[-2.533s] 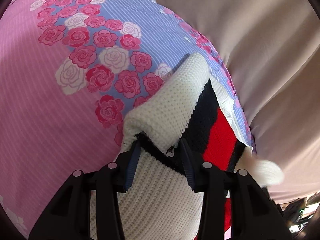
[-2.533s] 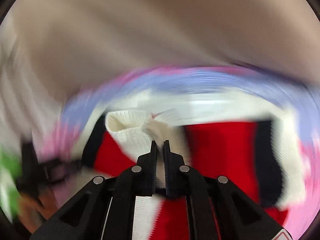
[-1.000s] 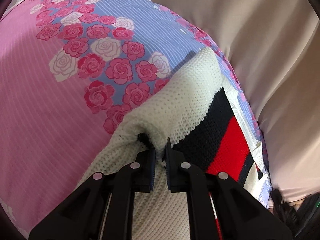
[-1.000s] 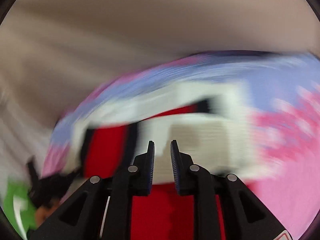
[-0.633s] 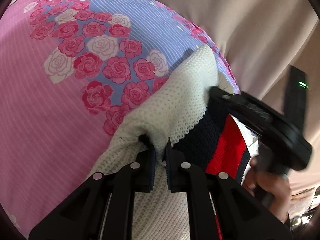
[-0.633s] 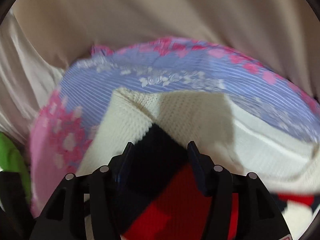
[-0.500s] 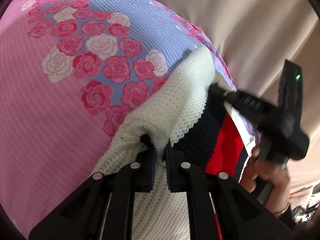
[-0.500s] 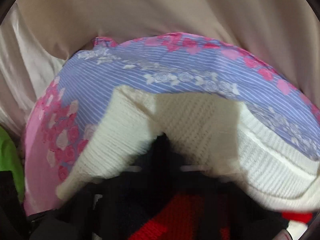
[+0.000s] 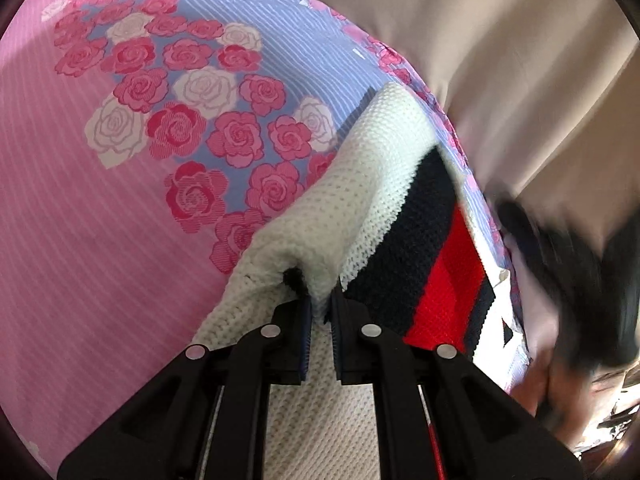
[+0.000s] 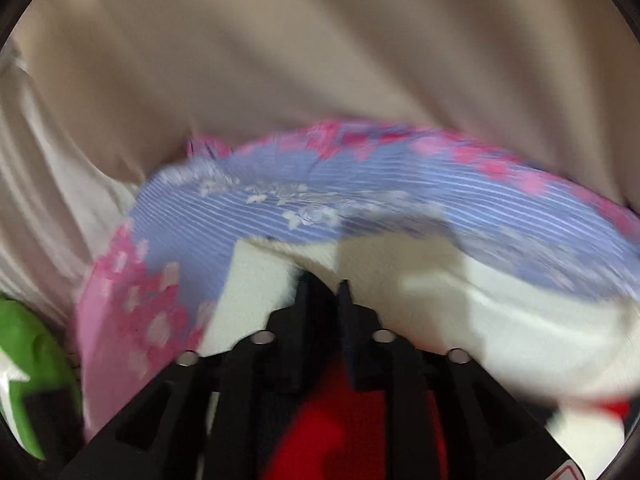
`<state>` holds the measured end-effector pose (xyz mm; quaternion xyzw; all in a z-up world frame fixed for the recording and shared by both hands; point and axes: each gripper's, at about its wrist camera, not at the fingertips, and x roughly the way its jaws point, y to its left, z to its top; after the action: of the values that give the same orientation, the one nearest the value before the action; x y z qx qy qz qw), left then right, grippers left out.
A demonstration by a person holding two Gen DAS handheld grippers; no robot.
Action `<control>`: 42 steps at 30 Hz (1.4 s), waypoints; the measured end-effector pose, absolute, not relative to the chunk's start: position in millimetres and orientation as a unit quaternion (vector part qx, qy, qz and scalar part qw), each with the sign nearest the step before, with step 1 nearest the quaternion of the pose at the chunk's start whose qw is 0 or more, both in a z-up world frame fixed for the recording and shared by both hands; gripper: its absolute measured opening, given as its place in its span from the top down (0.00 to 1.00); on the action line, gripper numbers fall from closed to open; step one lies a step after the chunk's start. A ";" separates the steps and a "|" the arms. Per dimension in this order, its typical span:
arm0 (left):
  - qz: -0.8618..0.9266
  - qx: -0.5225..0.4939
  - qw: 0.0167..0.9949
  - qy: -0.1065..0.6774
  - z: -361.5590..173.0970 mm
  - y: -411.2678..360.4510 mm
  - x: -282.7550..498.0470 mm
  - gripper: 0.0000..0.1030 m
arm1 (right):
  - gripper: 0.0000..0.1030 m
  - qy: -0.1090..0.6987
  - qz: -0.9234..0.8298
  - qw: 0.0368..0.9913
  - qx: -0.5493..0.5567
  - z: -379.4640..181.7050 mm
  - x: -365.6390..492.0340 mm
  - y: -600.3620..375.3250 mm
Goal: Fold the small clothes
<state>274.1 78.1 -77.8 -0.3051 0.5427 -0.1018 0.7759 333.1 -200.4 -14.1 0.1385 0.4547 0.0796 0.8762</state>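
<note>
A small knit sweater, white with navy and red stripes, lies on a floral bedsheet. My left gripper is shut on a raised fold of its white knit. In the right wrist view, which is blurred, my right gripper has its jaws close together on the sweater's dark and red part, with white knit beyond. The right gripper shows as a dark blur with a hand at the right edge of the left wrist view.
The pink and lavender rose-print sheet covers the bed. Beige curtain fabric hangs behind the bed's far edge. A green object sits at the lower left of the right wrist view.
My right gripper came in open over the sweater's striped part and closed on it. My left gripper shut on the white fold 1 s ago and has held still since.
</note>
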 end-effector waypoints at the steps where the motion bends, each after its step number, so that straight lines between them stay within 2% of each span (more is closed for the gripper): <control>1: -0.104 -0.305 0.775 0.544 -78.1 78.7 275.4 0.92 | 0.61 0.448 0.051 0.878 0.157 -14.7 302.9 -226.0; 2: -0.106 -0.303 0.774 0.545 -78.1 78.9 275.8 0.92 | 0.61 0.448 0.051 0.878 0.157 -14.7 302.9 -226.0; 7: -0.104 -0.280 0.789 0.538 -76.4 73.2 274.1 0.92 | 0.58 0.461 -0.142 0.841 0.246 -45.0 176.2 -351.6; 10: -0.091 -0.265 0.799 0.532 -74.5 65.6 275.6 0.92 | 0.59 0.468 -0.135 0.817 0.309 -68.7 156.3 -384.3; 11: -0.086 -0.264 0.800 0.532 -73.9 64.6 275.2 0.92 | 0.63 0.463 -0.123 0.825 0.301 -69.0 159.0 -382.0; 12: -0.082 -0.265 0.799 0.533 -73.3 64.9 275.0 0.92 | 0.93 0.467 -0.110 0.833 0.275 -65.9 167.8 -375.7; 18: -0.061 -0.274 0.802 0.527 -73.8 68.6 274.9 0.91 | 0.93 0.404 -0.113 0.872 0.251 -22.7 174.4 -381.7; 21: -0.052 -0.239 0.816 0.524 -70.9 57.4 274.3 0.91 | 0.93 0.469 -0.118 0.834 0.267 -79.4 183.8 -398.9; 23: -0.053 -0.232 0.813 0.532 -66.5 55.0 273.1 0.88 | 0.91 0.459 -0.114 0.835 0.282 -77.5 180.6 -401.7; 26: -0.069 -0.241 0.805 0.538 -54.8 66.8 255.8 0.71 | 0.75 0.428 -0.108 0.841 0.313 -43.6 153.0 -402.9; 27: -0.079 -0.238 0.805 0.538 -51.3 71.4 247.3 0.63 | 0.57 0.414 -0.101 0.846 0.319 -29.9 133.0 -399.4; 28: -0.088 -0.229 0.806 0.538 -47.2 75.8 236.1 0.60 | 0.45 0.411 -0.104 0.849 0.316 -22.1 113.9 -396.3; 31: -0.100 -0.175 0.813 0.547 -40.9 95.9 186.9 0.49 | 0.42 0.431 -0.100 0.845 0.301 -18.9 44.9 -379.6; 34: -0.090 -0.139 0.803 0.573 -48.3 121.7 123.9 0.46 | 0.42 0.488 -0.094 0.815 0.299 -40.9 -17.1 -359.3; 39: -0.071 -0.191 0.766 0.610 -66.1 147.8 47.7 0.46 | 0.42 0.559 -0.037 0.762 0.324 -87.7 -102.4 -314.0; 41: -0.072 -0.199 0.770 0.601 -67.8 143.8 24.4 0.43 | 0.38 0.568 -0.016 0.754 0.330 -96.2 -113.4 -299.9; 42: -0.074 -0.197 0.773 0.598 -67.7 140.7 20.1 0.40 | 0.30 0.555 -0.015 0.767 0.322 -94.1 -115.8 -295.5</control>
<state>20.1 140.7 -67.7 -0.1969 0.5984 -0.0738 0.7731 -115.8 -295.5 -94.1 0.3219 0.5548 -0.0148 0.7670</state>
